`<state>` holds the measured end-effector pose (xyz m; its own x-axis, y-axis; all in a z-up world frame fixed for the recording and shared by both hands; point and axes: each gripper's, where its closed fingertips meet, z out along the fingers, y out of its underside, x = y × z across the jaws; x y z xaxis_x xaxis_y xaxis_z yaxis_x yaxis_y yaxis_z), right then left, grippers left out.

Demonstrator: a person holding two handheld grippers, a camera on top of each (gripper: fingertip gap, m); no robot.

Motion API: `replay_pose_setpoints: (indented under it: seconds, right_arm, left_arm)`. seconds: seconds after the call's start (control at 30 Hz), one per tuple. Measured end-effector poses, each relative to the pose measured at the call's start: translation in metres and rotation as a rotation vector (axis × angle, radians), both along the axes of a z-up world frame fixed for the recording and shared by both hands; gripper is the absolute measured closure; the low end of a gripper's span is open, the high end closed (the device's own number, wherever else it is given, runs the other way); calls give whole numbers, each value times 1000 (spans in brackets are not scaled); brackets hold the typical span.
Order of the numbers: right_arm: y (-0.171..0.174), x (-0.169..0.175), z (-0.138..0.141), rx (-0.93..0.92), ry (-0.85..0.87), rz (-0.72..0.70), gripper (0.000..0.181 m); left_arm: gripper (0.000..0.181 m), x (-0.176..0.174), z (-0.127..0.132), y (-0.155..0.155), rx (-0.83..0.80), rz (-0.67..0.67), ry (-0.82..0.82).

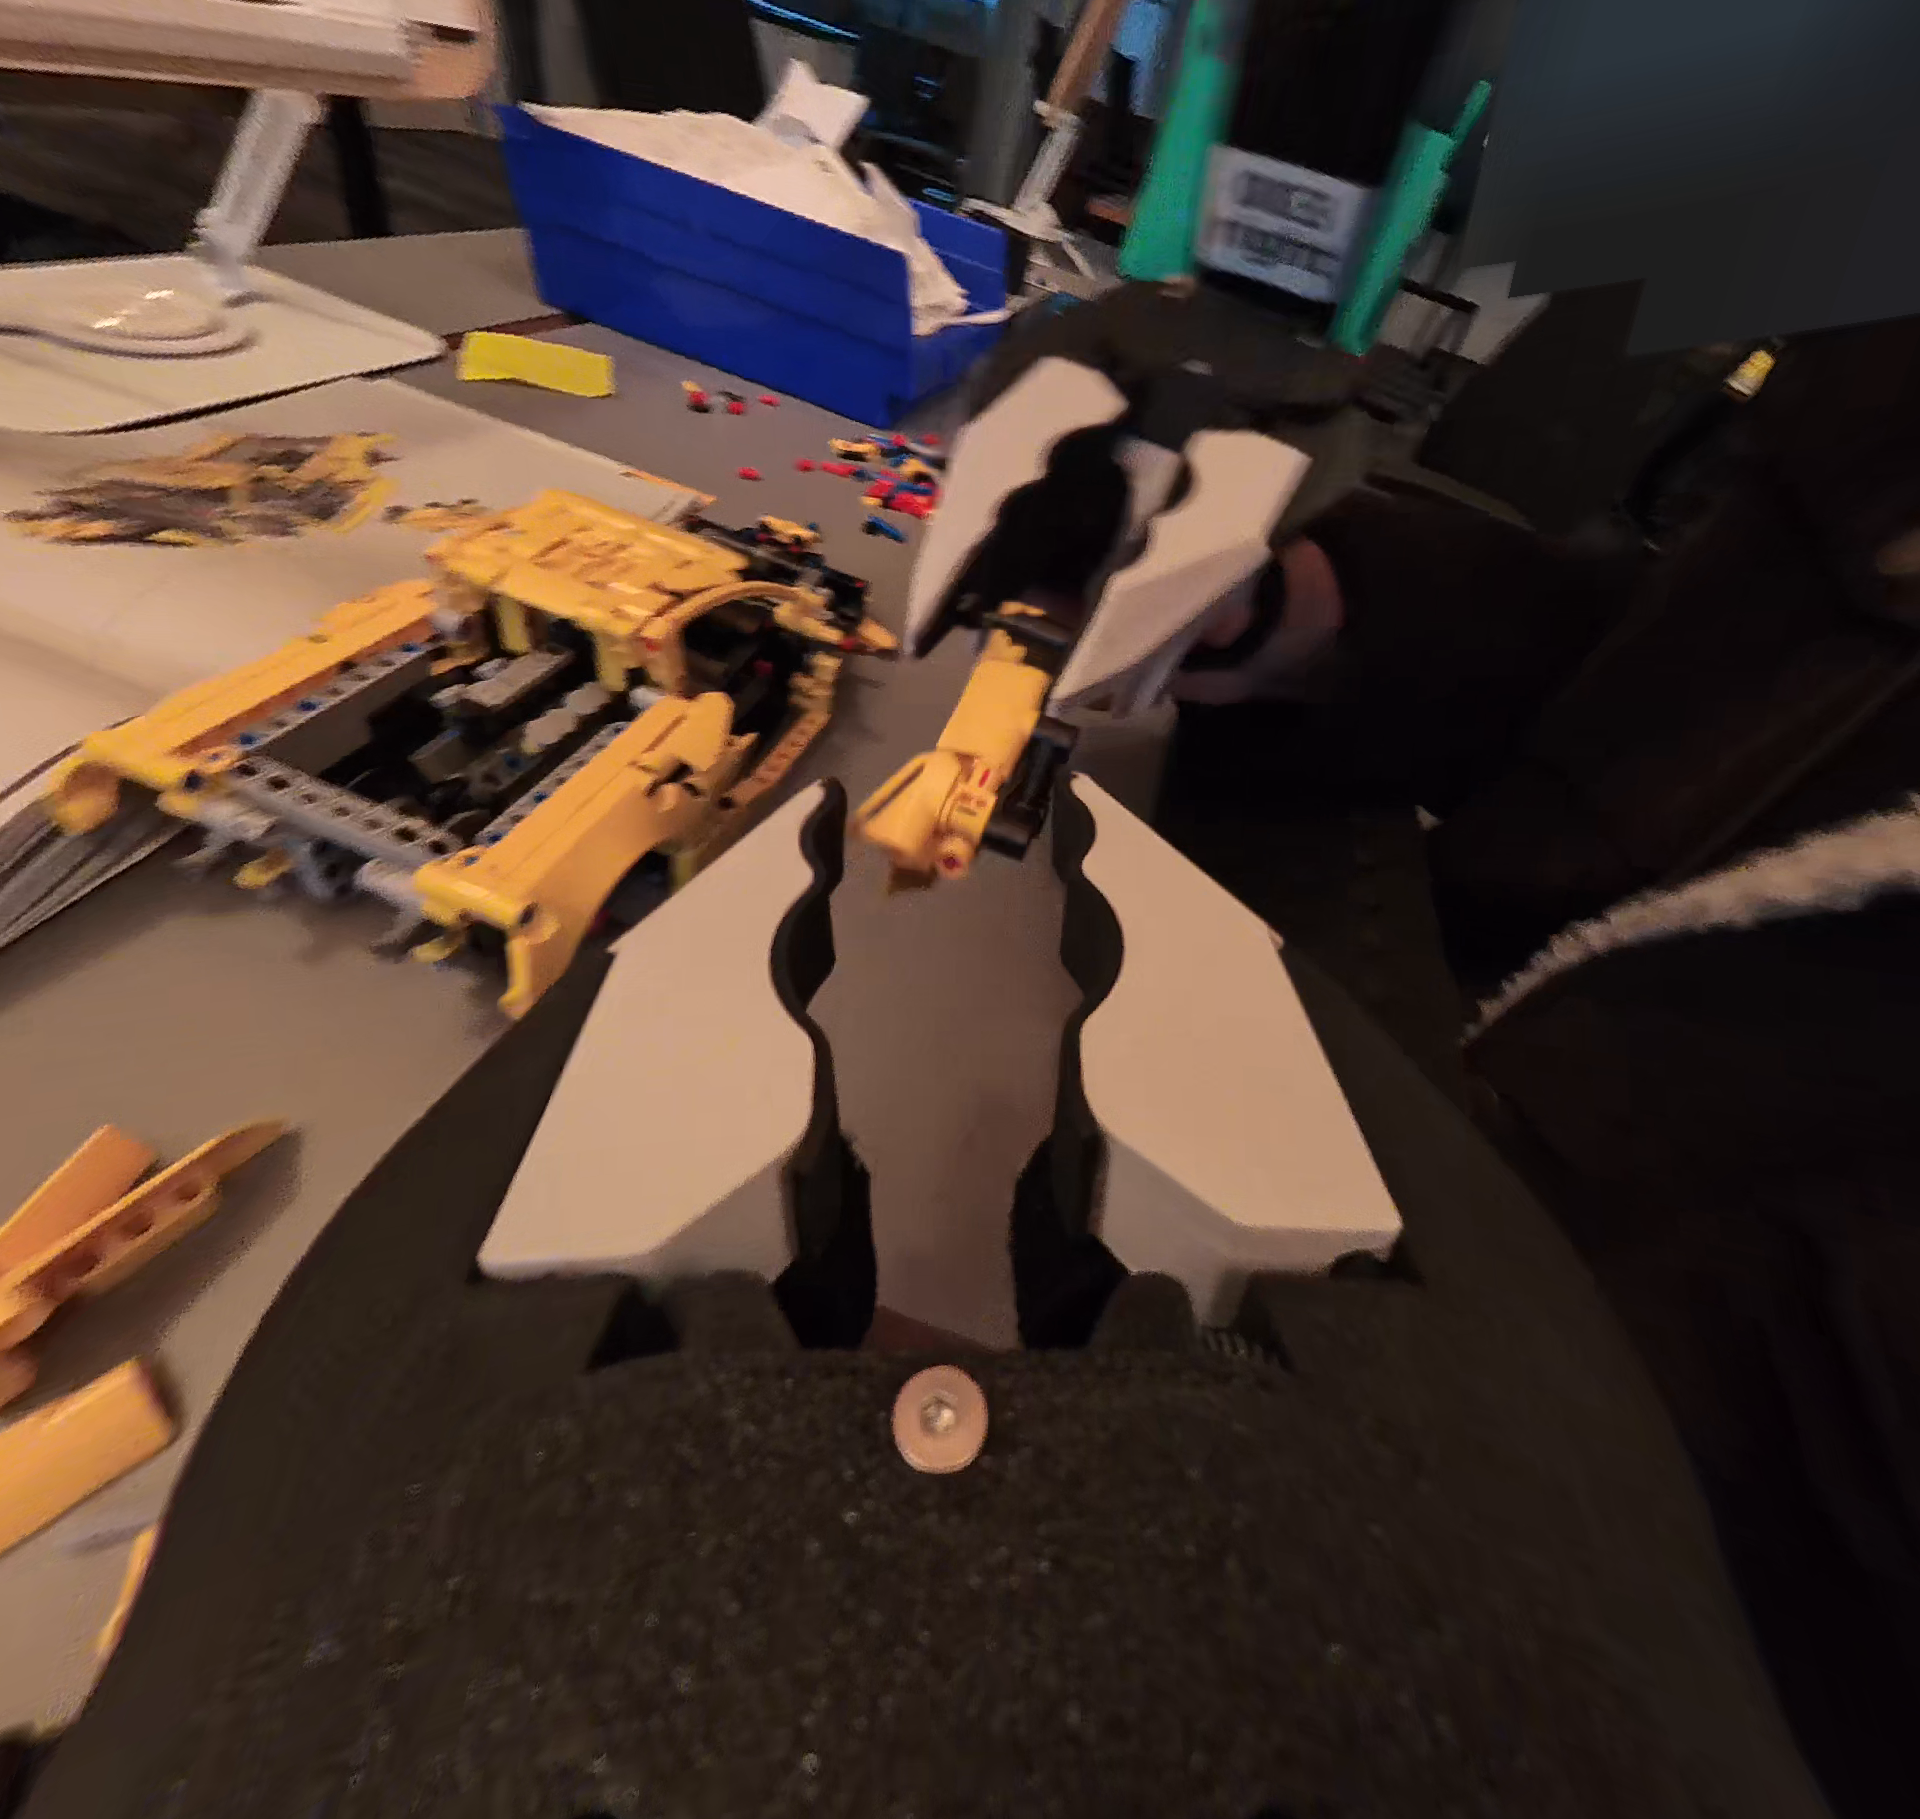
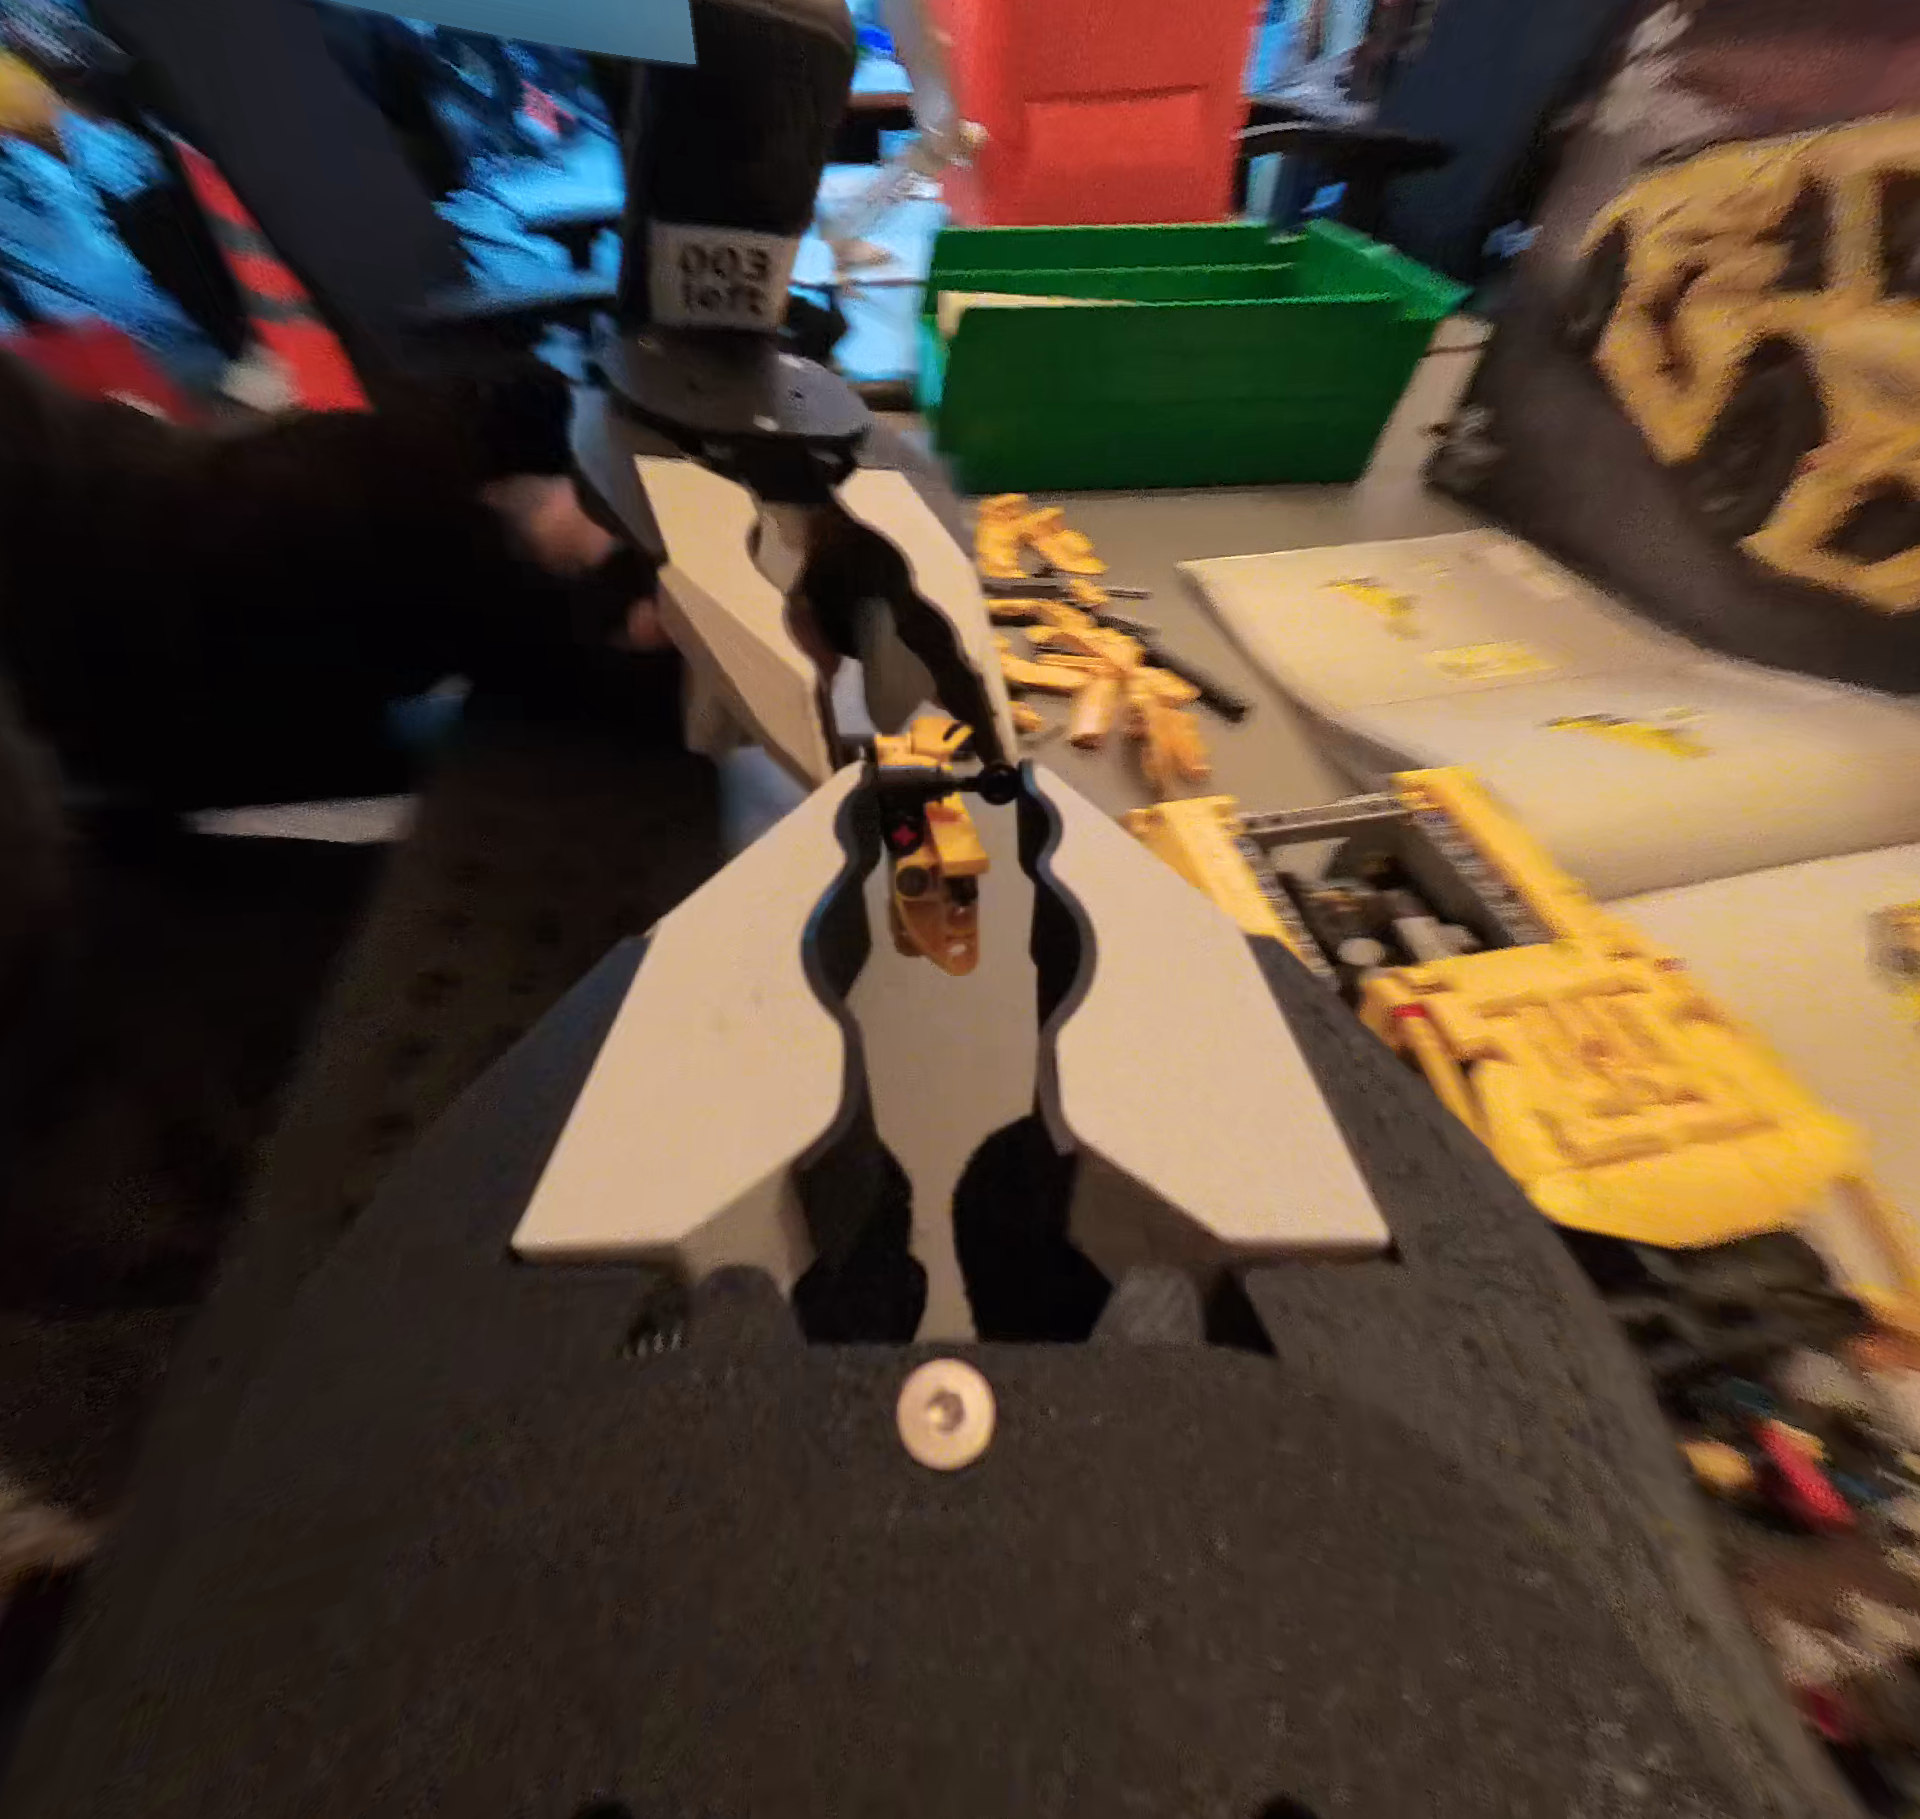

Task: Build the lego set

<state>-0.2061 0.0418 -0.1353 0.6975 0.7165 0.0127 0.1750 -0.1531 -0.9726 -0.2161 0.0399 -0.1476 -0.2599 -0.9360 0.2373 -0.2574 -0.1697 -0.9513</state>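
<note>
The two grippers meet tip to tip in the middle of both pictures, with a small yellow piece [image 1: 971, 761] [image 2: 930, 876] between them.

In the left wrist view, the right gripper [image 1: 987, 668] comes down from the upper right. Its jaws pinch the top end of the small yellow piece. The piece hangs down and to the left. Its low end sits between the tips of the left gripper [image 1: 951, 787] at the middle of the frame. The left jaws are partly apart around that end. A black part of the piece is right at one tip, but it is too hard to tell if the left jaws squeeze it.

In the right wrist view, the piece sits just inside the tips of the right gripper [image 2: 943, 777], and a black pin on it reaches across the gap. The left gripper [image 2: 914, 756] points in from the upper left.

The big yellow car model [image 1: 540, 730] [image 2: 1507, 1021] lies on the gray table [image 1: 312, 1021], left of centre in the left wrist view and at the right in the right wrist view. A blue bin [image 1: 727, 252] stands behind it at the top. Small red and blue bits [image 1: 883, 481] lie near the bin. Loose yellow parts [image 2: 1091, 647] lie in front of a green bin [image 2: 1174, 387], beside an open booklet [image 2: 1455, 647].
</note>
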Motion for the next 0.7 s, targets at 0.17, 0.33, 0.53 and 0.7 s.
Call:
replay_pose_setpoints:
  seconds: [0.17,0.33,0.53,0.7]
  right_arm:
    - [6,12,-2,193,-334,-189,157]
    - [9,11,0,310,-545,-292,156]
    - [8,7,4,479,-772,-376,157]
    - [8,7,0,467,-769,-379,156]
  left_arm:
    - [148,-1,17,27,-152,100,-72]
    - [161,7,17,2,-189,14,-48]
    - [170,17,17,-12,-173,-21,-45]
    - [174,18,13,-12,-112,1,-34]
